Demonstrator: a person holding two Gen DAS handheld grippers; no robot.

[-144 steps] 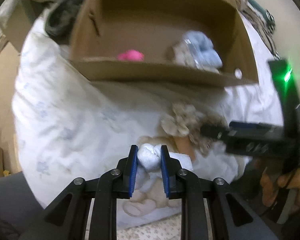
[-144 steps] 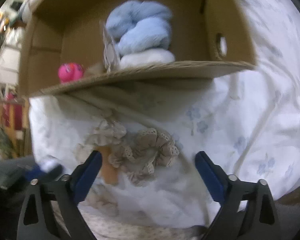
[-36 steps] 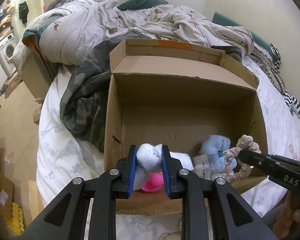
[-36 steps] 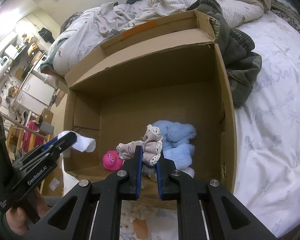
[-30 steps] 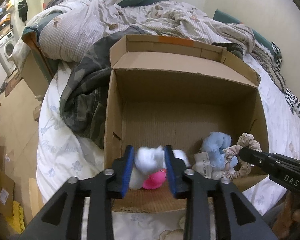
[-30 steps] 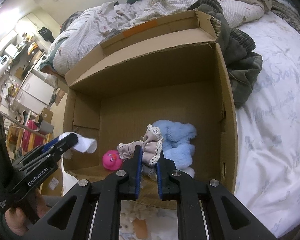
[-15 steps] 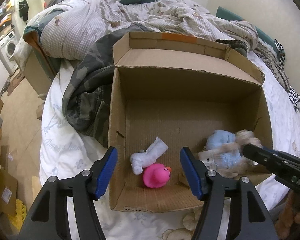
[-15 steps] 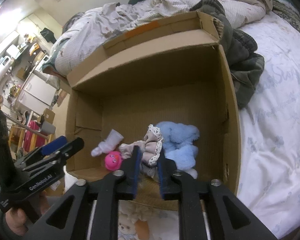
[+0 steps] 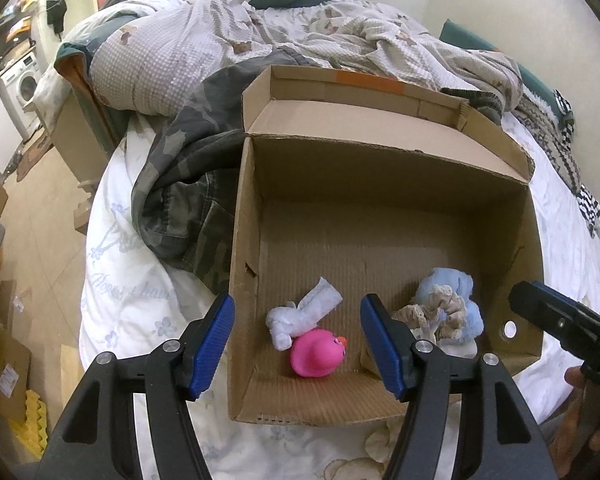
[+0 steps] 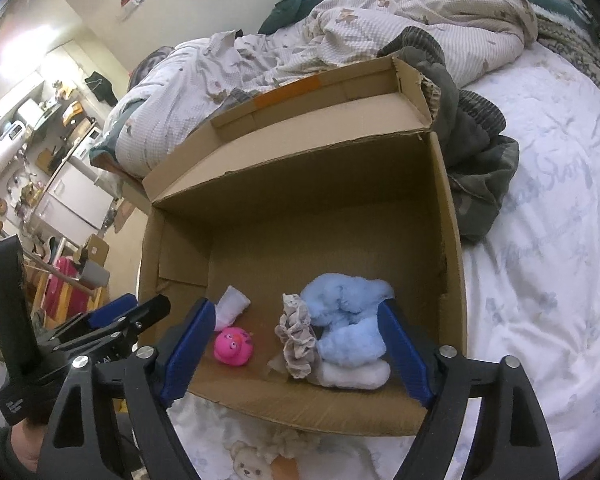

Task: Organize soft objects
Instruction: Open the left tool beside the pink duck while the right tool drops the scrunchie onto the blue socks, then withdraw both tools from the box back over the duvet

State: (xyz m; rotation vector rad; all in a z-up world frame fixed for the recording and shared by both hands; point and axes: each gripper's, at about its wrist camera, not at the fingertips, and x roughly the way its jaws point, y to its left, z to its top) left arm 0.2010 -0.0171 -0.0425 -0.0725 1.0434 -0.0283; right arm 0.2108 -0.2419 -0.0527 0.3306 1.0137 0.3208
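Bed (image 9: 132,312) with cardboard box (image 9: 244,240) — washing machine (image 9: 22,80) only in left view.

Script lettering on white sheet (image 9: 132,292) (unreadable); nothing else legible.

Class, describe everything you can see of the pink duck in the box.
The pink duck is a small, smooth, rubbery-looking toy with dark eyes and an orange beak. It sits upright on the floor of the cardboard box, near the front wall. A white sock lies against its back. Neither gripper touches it.
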